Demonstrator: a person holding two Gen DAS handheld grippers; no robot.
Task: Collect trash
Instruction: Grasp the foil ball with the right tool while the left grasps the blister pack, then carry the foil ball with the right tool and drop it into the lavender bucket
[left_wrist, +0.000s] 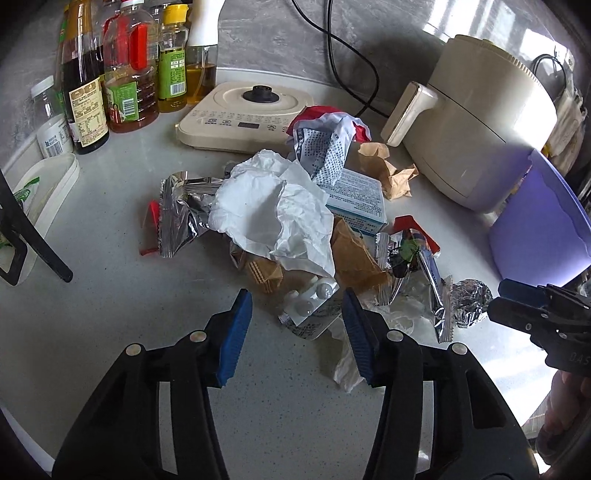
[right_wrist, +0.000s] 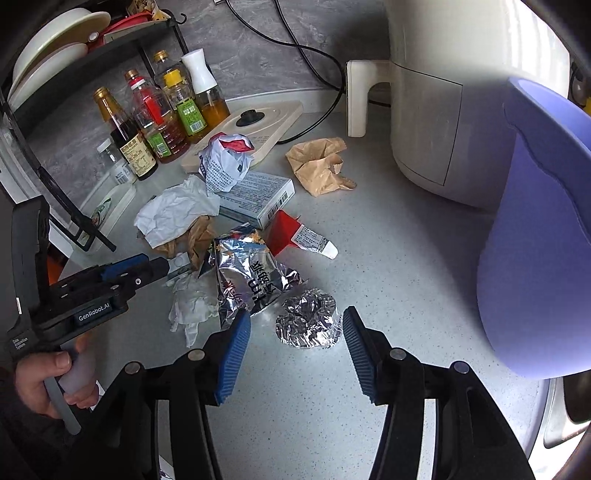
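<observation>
Hardly started. Trash pile (left_wrist: 280, 218) all lying on the worktop (left_wrist: 122, 295), near the purple bin (right_wrist: 535, 258). Left tongs (left_wrist: 297, 306) apart around a pill pack (left_wrist: 314, 302); right tongs (right_wrist: 295, 325) apart around a foil ball (right_wrist: 308, 323). Nothing picked up yet.

Speckled grey countertop (right_wrist: 388, 258), strewn trash pile (left_wrist: 280, 218), foil ball (right_wrist: 308, 323), bottles (left_wrist: 122, 74), air fryer (left_wrist: 480, 122)
</observation>
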